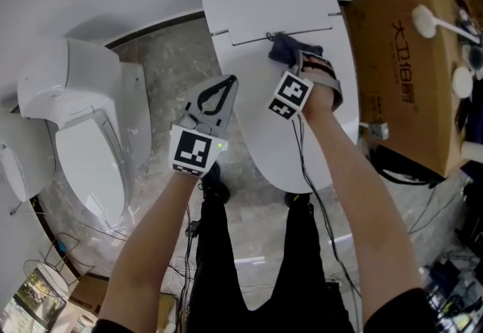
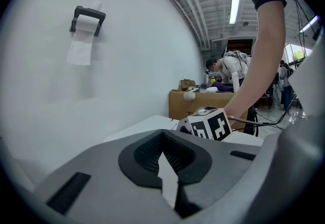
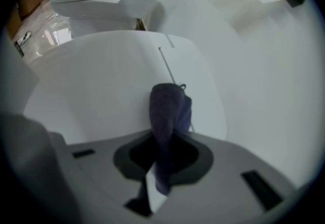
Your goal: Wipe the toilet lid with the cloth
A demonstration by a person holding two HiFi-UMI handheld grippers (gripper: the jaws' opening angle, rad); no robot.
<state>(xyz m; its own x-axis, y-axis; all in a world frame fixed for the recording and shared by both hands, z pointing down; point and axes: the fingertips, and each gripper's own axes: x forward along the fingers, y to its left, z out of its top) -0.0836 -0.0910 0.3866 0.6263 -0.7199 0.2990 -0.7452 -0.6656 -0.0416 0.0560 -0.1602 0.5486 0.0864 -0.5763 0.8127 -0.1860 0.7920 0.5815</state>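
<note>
Holds left tool (image 1: pixel 226 86) pressed together, empty, off to the side; pinches purple cloth (image 3: pixel 167 108) in right tool (image 3: pixel 161 139), presses it onto toilet lid (image 1: pixel 287 158) for wiping.

Grey left claw (image 1: pixel 229 82), black trousers (image 1: pixel 223 263)

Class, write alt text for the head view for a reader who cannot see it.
From above, the right gripper holds a dark blue cloth against the closed white toilet lid near its hinge. The left gripper, shut and empty, hovers at the lid's left edge. Another toilet stands left, a cardboard box right.
</note>
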